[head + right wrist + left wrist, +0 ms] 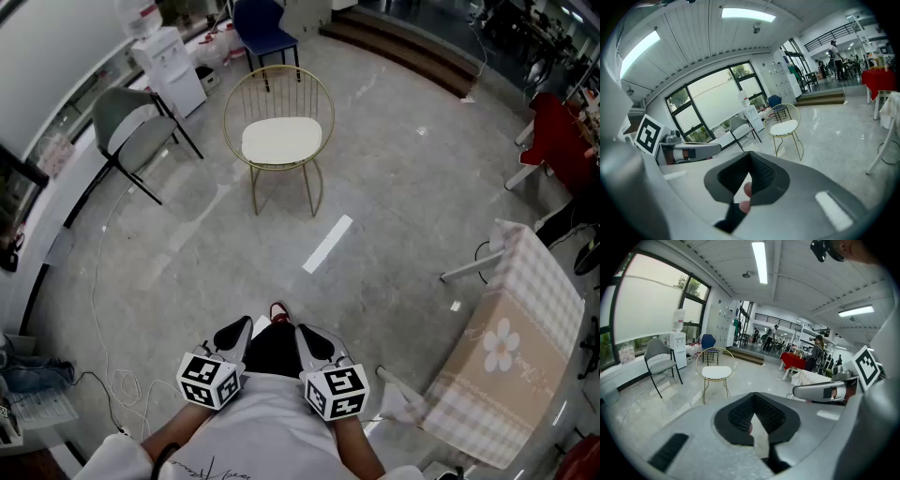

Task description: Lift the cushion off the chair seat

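A cream round cushion [281,139] lies flat on the seat of a gold wire chair [277,90] across the floor, far from me. The cushion [717,372] also shows small in the left gripper view, and the cushion [784,127] in the right gripper view. My left gripper [240,332] and right gripper [313,339] are held side by side close to my body at the bottom of the head view. Both point toward the chair, with jaws shut and nothing between them. The left gripper [754,417] and right gripper [748,180] show closed dark pads.
A grey chair with black legs [131,127] stands left of the gold chair, with a white water dispenser [171,66] and a blue chair [263,26] behind. A table with a checked cloth [511,342] is at my right. A white tape strip [328,243] marks the floor; cables [112,380] trail at left.
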Tool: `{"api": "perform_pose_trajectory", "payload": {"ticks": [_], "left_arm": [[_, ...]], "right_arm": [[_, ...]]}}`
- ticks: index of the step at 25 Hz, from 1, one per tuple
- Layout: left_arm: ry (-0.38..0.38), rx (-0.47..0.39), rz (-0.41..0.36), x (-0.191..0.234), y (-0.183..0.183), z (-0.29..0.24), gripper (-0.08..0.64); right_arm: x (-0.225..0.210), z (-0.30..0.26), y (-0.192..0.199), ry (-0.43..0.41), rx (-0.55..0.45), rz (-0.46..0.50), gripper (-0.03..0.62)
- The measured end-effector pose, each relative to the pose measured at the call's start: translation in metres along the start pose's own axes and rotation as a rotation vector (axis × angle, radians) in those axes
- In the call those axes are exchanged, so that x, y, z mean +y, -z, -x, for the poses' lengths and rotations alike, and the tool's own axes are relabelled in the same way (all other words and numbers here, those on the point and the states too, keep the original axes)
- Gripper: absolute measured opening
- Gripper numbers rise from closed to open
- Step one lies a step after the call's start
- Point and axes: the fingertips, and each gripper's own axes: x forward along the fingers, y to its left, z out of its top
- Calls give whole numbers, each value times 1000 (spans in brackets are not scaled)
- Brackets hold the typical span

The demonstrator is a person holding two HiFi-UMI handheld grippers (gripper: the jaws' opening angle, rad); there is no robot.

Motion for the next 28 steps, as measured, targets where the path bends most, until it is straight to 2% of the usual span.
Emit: {"api": "perform_pose_trajectory", "payload": {"ticks": [4, 8, 15, 23, 28], "left_arm": [[5, -1, -39, -2, -7, -15, 4], [-13, -4, -44, 2, -12, -18, 4], [-20, -43, -49, 3, -32, -26, 4], [-1, -72, -22, 11, -51, -55, 4], [38, -92, 26, 21, -80, -96, 5]], "right_arm": [[-16, -6, -2, 4, -8, -6, 6], [-26, -8, -3, 7, -5, -5, 6], [-28, -14, -23, -50, -29, -29, 8], [-53, -29, -43, 18, -25, -45, 8], [-79, -53, -72, 81, 17, 14, 8]]}}
